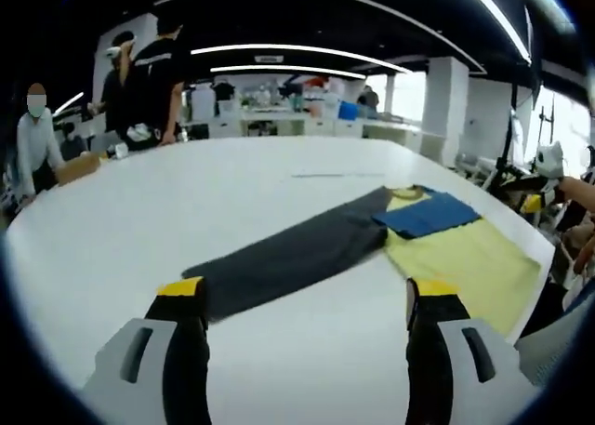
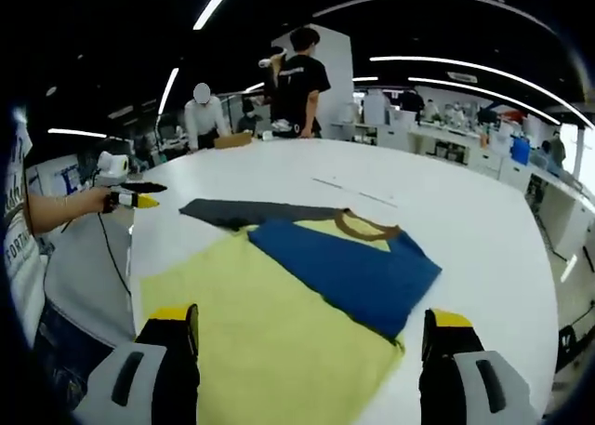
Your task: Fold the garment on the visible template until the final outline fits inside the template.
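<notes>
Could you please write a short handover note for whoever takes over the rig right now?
Left claw: open, empty, hovering above the white table.
Right claw: open, empty, over the yellow body of the T-shirt.
The T-shirt lies flat; its blue sleeve is folded across the yellow body, its grey sleeve spread out on the table.
Done: one sleeve fold, apparently.
Left: fold in the grey sleeve, then the body. I cannot make out the template.

Partly folded garment (image 2: 307, 285) flat on table (image 2: 465, 220)

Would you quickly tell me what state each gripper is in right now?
Left gripper: open, holding nothing, above the white table.
Right gripper: open, holding nothing, over the yellow garment.
</notes>
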`<state>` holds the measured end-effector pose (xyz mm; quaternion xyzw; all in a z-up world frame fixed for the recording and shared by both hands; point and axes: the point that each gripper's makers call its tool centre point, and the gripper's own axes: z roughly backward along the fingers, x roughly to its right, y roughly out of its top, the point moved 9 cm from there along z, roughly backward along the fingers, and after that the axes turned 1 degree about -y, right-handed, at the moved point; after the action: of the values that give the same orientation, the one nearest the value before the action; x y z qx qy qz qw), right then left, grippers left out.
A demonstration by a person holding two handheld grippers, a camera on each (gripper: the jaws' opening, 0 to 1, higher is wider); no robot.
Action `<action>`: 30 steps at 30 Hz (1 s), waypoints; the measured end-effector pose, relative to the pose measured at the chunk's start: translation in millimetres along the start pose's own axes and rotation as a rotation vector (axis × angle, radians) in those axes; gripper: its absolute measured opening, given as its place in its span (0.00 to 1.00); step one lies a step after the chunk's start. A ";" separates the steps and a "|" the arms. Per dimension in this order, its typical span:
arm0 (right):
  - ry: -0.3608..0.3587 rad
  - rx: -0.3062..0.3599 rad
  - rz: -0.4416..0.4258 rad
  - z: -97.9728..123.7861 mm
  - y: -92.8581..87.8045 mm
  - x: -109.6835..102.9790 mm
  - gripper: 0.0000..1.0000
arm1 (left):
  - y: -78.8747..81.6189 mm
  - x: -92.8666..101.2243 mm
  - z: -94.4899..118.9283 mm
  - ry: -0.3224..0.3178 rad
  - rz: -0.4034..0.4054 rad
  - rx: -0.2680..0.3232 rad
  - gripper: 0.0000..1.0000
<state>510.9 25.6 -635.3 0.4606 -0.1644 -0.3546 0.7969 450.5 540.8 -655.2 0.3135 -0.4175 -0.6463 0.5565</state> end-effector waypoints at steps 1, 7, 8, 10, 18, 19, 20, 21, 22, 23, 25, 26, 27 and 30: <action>-0.002 0.003 -0.003 1.4 -0.2 -1.2 0.99 | -3.0 -4.3 -0.8 0.024 0.005 -0.015 0.77; 0.005 0.030 0.011 11.2 3.6 -12.1 0.99 | -14.2 -22.2 -7.1 0.100 0.039 -0.028 0.67; 0.006 0.032 0.012 12.3 4.0 -13.8 0.99 | -16.4 -25.8 -8.6 0.115 0.040 -0.035 0.65; 0.006 0.039 0.012 12.6 1.4 -13.7 0.99 | -18.7 -29.6 -11.0 0.128 0.044 -0.041 0.62; 0.000 0.064 0.002 24.2 5.4 -28.3 0.99 | -33.2 -41.9 -23.9 0.203 0.033 -0.094 0.44; 0.001 0.065 0.003 25.4 6.1 -30.4 0.99 | -34.7 -43.4 -25.9 0.209 0.034 -0.091 0.43; 0.004 0.068 0.003 26.8 6.1 -32.6 0.99 | -35.7 -44.4 -27.3 0.215 0.038 -0.092 0.42; 0.005 0.068 0.001 27.7 6.4 -34.1 0.99 | -37.4 -45.9 -29.5 0.226 0.045 -0.099 0.41; 0.007 0.069 0.000 28.6 5.9 -36.1 0.99 | -38.9 -46.9 -31.2 0.236 0.049 -0.104 0.40; 0.008 0.069 -0.002 29.0 5.6 -36.9 0.99 | -40.5 -47.7 -32.5 0.246 0.052 -0.118 0.39; 0.005 0.064 -0.006 29.3 4.5 -38.8 0.99 | -41.8 -50.3 -35.9 0.260 0.043 -0.117 0.38; 0.003 0.062 -0.005 29.5 3.7 -39.7 0.99 | -42.5 -52.9 -37.4 0.271 0.052 -0.113 0.37; 0.001 0.060 -0.008 29.3 2.6 -40.2 0.99 | -42.9 -54.1 -38.2 0.278 0.068 -0.113 0.36; 0.000 0.056 -0.013 28.4 -0.4 -43.2 0.99 | -46.3 -58.9 -42.9 0.284 0.105 -0.102 0.33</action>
<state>464.1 38.9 -618.0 0.4837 -0.1711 -0.3549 0.7816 477.4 591.8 -719.4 0.3507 -0.3170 -0.5861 0.6581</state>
